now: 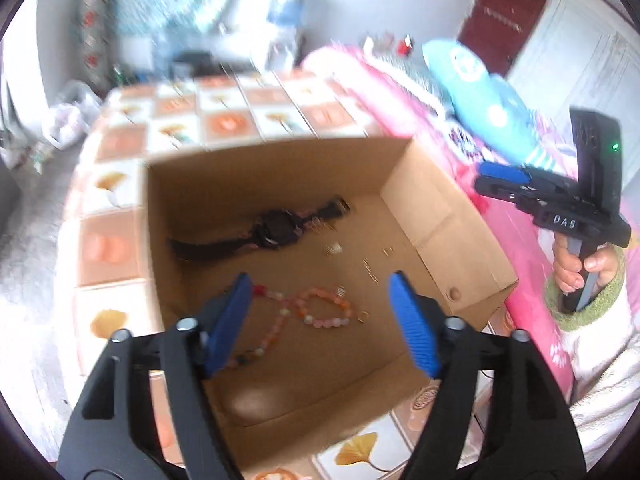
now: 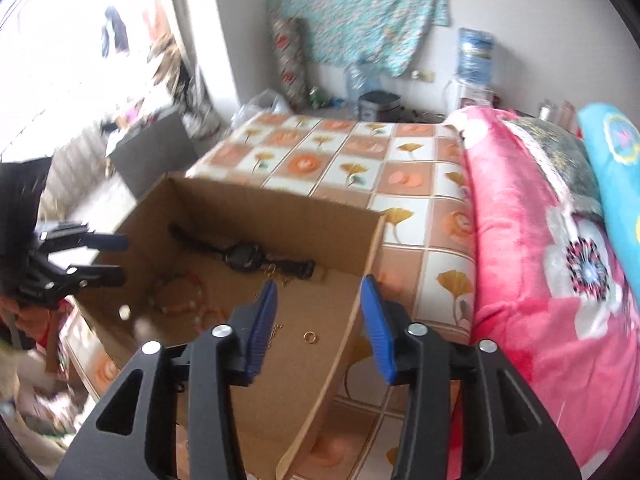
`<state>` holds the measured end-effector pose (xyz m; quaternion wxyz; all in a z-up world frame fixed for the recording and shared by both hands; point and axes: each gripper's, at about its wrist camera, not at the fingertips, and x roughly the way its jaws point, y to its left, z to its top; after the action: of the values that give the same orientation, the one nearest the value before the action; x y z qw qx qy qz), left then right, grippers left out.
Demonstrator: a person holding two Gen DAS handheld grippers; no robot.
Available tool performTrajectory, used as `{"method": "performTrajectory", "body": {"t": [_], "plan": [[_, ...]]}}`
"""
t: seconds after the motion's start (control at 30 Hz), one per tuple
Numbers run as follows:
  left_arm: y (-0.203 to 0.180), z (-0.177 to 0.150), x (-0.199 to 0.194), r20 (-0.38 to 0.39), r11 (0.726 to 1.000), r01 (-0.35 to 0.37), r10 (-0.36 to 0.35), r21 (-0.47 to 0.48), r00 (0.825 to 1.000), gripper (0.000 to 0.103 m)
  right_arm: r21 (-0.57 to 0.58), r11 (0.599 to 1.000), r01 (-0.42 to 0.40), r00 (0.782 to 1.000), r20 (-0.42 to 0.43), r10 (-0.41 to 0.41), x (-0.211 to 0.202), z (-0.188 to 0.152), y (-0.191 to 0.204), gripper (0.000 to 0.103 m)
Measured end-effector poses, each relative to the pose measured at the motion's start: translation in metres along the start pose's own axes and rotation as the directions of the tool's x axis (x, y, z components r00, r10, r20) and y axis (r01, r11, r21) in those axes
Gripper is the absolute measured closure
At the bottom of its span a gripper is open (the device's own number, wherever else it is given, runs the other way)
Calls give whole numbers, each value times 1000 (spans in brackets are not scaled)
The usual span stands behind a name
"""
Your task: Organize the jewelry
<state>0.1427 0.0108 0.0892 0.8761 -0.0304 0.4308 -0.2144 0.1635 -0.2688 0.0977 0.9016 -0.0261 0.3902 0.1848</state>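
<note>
An open cardboard box [image 1: 448, 216] [image 2: 256, 208] lies on the bed. On its floor I see a black watch [image 1: 276, 230] [image 2: 244, 258], a pink and orange bead string [image 1: 316, 312] [image 2: 180, 300], a small gold ring [image 1: 363, 317] [image 2: 309, 337] and thin gold chain pieces [image 1: 370, 270]. My left gripper [image 1: 320, 320] hangs open above the bead string, nothing between its blue pads. My right gripper [image 2: 318, 316] is open over the box's right wall, also empty. In the left wrist view the right gripper [image 1: 502, 178] shows at the right, held by a hand [image 1: 576, 268]. The left gripper [image 2: 116, 258] appears at the left edge of the right wrist view.
The bed carries a checked orange and white cover [image 2: 352, 160]. A pink flowered quilt [image 2: 540, 248] and a blue pillow [image 1: 488, 108] lie to the right of the box. A grey cabinet [image 2: 152, 152], bags and clutter stand beyond the bed's left side.
</note>
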Motion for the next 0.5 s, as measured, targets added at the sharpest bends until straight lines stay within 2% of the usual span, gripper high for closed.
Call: {"method": "performTrajectory", "body": {"t": [0.07,0.17,0.23,0.27,0.33,0.4,0.47,0.5], "plan": [[7,-7,-21,67,999,-50,51,-17,996,21,94,996,4,1000,16,-6,-8,-7,-14,46],[20,-21,-40,147,989,-131,139,-63,979,14,243,969,-48,997,-43,60,1,-24,-33,45],[30,-32,-28,100,980,-168,179,-110,979,13,313,947,-77,989,-94,111,13,-37,-39,45],[35,-36,-22,64,977,-159,169,-138,983,13,352,931,-92,982,-125,145,21,-45,-41,45],[47,-47,-4,-14,969,-103,102,-223,995,13,409,901,-147,959,-166,232,35,-57,-39,45],[53,-55,6,-38,957,-41,32,-288,999,13,448,869,-211,932,-176,317,44,-64,-33,43],[52,-59,16,-46,948,17,-33,-318,998,13,424,887,-184,942,-181,282,43,-65,-22,43],[49,-59,15,-30,948,5,-15,-318,999,13,417,893,-171,946,-184,267,42,-66,-19,43]]}}
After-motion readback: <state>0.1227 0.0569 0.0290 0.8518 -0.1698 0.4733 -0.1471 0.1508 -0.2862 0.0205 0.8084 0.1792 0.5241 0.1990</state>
